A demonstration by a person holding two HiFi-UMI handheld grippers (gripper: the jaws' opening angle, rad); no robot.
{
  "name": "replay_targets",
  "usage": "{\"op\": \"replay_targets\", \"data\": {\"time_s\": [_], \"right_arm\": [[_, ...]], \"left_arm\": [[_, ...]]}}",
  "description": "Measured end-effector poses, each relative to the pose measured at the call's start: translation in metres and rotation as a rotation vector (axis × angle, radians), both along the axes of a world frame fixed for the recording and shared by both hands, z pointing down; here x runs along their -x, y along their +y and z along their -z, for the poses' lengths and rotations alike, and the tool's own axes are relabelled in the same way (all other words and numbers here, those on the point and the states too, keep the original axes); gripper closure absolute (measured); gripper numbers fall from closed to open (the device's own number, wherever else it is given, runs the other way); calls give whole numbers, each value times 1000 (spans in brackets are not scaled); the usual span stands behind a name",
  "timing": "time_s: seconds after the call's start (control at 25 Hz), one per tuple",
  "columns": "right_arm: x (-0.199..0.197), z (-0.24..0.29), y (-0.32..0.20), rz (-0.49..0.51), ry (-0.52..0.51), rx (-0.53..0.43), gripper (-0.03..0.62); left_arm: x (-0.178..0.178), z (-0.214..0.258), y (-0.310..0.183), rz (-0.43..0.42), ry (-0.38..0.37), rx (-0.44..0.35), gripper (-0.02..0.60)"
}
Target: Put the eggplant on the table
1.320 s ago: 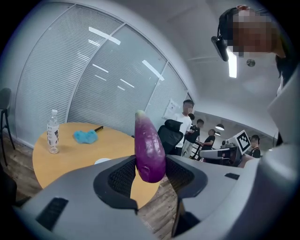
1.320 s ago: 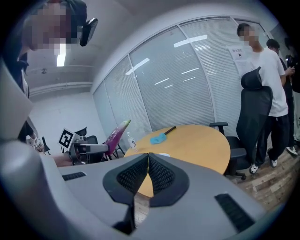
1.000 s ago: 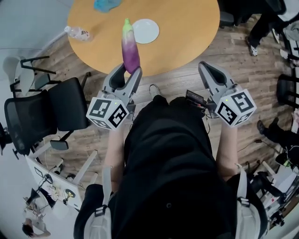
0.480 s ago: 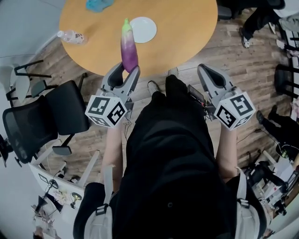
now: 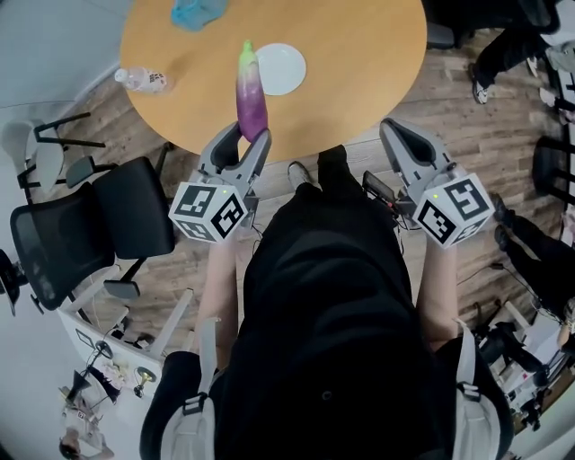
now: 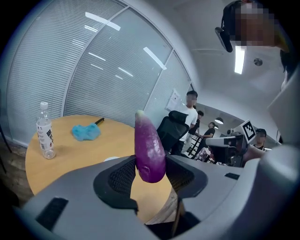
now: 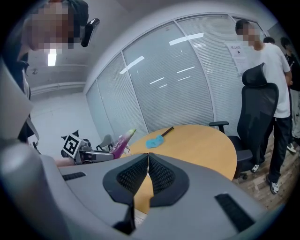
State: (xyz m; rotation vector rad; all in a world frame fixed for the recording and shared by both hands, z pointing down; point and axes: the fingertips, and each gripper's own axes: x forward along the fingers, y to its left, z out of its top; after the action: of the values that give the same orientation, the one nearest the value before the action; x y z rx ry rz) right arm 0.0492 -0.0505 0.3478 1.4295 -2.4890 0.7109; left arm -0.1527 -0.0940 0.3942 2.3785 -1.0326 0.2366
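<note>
A purple eggplant (image 5: 251, 92) with a green tip stands upright in my left gripper (image 5: 243, 142), whose jaws are shut on its lower end, just at the near edge of the round wooden table (image 5: 359, 63). In the left gripper view the eggplant (image 6: 148, 148) rises between the two jaws. My right gripper (image 5: 400, 137) hangs beside the table's near edge with its jaws pressed together and nothing held; its own view shows the jaws (image 7: 147, 172) closed, with the eggplant (image 7: 123, 142) off to the left.
On the table lie a white plate (image 5: 280, 69), a plastic water bottle (image 5: 144, 80) and a blue duster (image 5: 196, 12). Black office chairs (image 5: 90, 225) stand left of me. People stand beyond the table by a black chair (image 7: 258, 108).
The view has shifted slightly as the person steps near the table. The eggplant stays held upright in the left gripper; the right gripper stays shut.
</note>
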Motion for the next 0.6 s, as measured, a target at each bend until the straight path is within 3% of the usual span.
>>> {"op": "replay_targets", "data": {"time_s": [0.6], "right_arm": [[-32, 0, -50, 26, -8, 3, 577]], "left_arm": [[-26, -11, -46, 17, -91, 10, 370]]}}
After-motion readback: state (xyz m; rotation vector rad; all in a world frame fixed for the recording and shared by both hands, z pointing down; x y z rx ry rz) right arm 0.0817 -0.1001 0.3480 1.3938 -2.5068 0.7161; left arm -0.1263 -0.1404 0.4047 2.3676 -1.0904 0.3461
